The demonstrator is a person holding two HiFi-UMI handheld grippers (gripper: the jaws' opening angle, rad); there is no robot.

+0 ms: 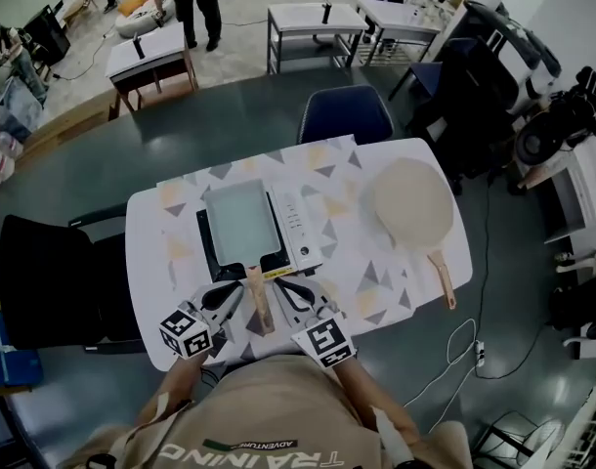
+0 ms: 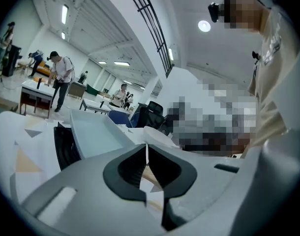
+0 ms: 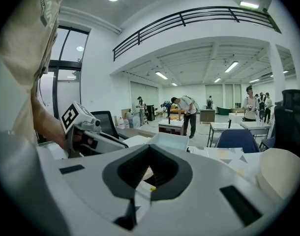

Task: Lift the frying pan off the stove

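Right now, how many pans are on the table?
2: a square pan on the stove, and a round pan lying to its right on the table. None appears hidden.

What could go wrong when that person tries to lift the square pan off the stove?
1. The left hand-held gripper and the right hand-held gripper sit closed beside the wooden handle, not on it; a nudge might slide the frying pan across the stove.
2. Held only by that slim handle, the pan might tip forward.
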